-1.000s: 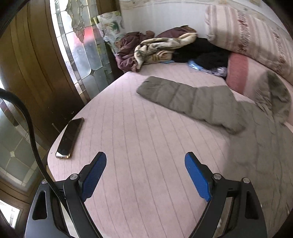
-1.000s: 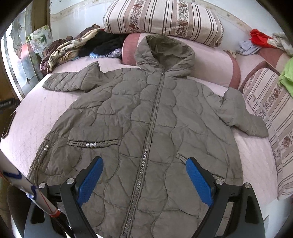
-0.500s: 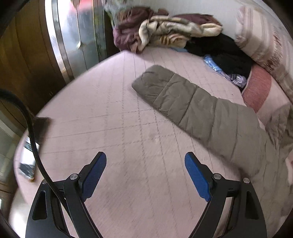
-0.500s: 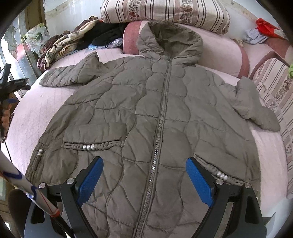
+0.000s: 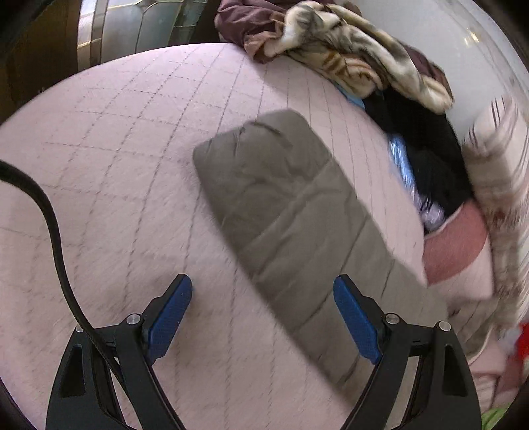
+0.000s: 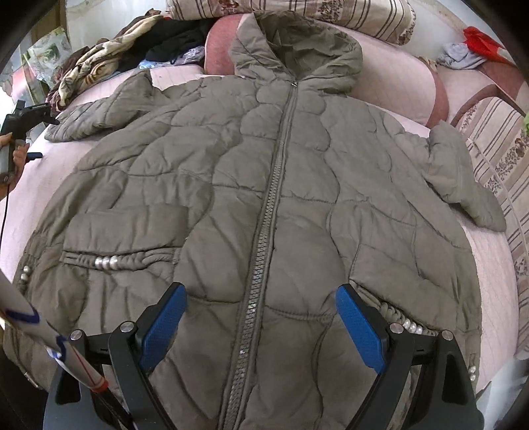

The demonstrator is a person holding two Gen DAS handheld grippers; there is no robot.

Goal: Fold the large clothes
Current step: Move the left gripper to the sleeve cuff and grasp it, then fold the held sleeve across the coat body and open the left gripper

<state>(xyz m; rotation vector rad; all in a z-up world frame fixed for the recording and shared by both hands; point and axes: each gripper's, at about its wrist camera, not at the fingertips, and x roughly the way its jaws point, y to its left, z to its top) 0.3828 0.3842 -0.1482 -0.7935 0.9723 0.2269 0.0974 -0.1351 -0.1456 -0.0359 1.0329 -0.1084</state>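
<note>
A large olive quilted hooded coat (image 6: 264,198) lies flat, front up and zipped, on a pink bed (image 6: 39,185). Its sleeves spread out to both sides. My right gripper (image 6: 261,317) is open and empty, low over the coat's lower front, astride the zipper (image 6: 264,225). My left gripper (image 5: 263,304) is open and empty above the coat's left sleeve (image 5: 287,211), whose cuff points away from me. The left gripper also shows at the far left of the right wrist view (image 6: 29,115), beside that sleeve's cuff.
A heap of blankets and dark clothes (image 5: 357,63) lies at the bed's far corner. Striped pillows (image 6: 330,13) and pink bolsters (image 6: 396,79) line the head of the bed. Red and grey clothes (image 6: 476,49) lie at the far right. A cable (image 5: 56,238) hangs by my left gripper.
My left gripper has moved forward and right over the bed to the sleeve; the phone has left its view. My right gripper has moved closer and lower over the coat's front.
</note>
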